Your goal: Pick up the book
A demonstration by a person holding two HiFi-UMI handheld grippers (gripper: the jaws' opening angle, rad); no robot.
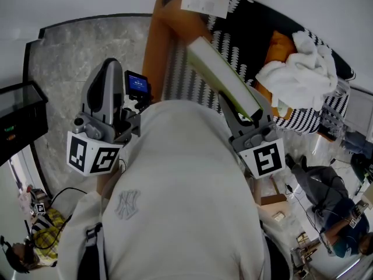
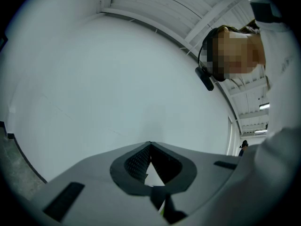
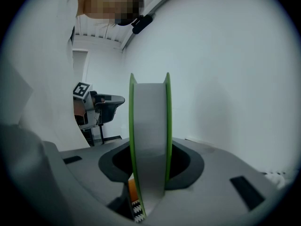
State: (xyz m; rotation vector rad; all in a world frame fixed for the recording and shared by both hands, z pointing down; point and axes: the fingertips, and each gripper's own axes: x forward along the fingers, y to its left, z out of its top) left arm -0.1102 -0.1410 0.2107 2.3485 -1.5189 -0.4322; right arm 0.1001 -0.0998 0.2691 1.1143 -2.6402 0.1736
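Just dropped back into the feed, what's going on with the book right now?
A person is working with a gripper in each hand. The right gripper is closed on the green-covered book, holding it up above the orange sofa and its black-and-white throw. The left gripper is shut and empty, off to the side. A white cloth lies bunched on the sofa. The pick-up looks done.

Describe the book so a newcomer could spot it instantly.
Find the orange sofa draped with a black-and-white patterned blanket. Over it, the right gripper clamps the book, which sticks out slantwise from the jaws. Unlike the crumpled white cloth beside it, it is a flat slab: thick pale pages between thin bright-green covers.
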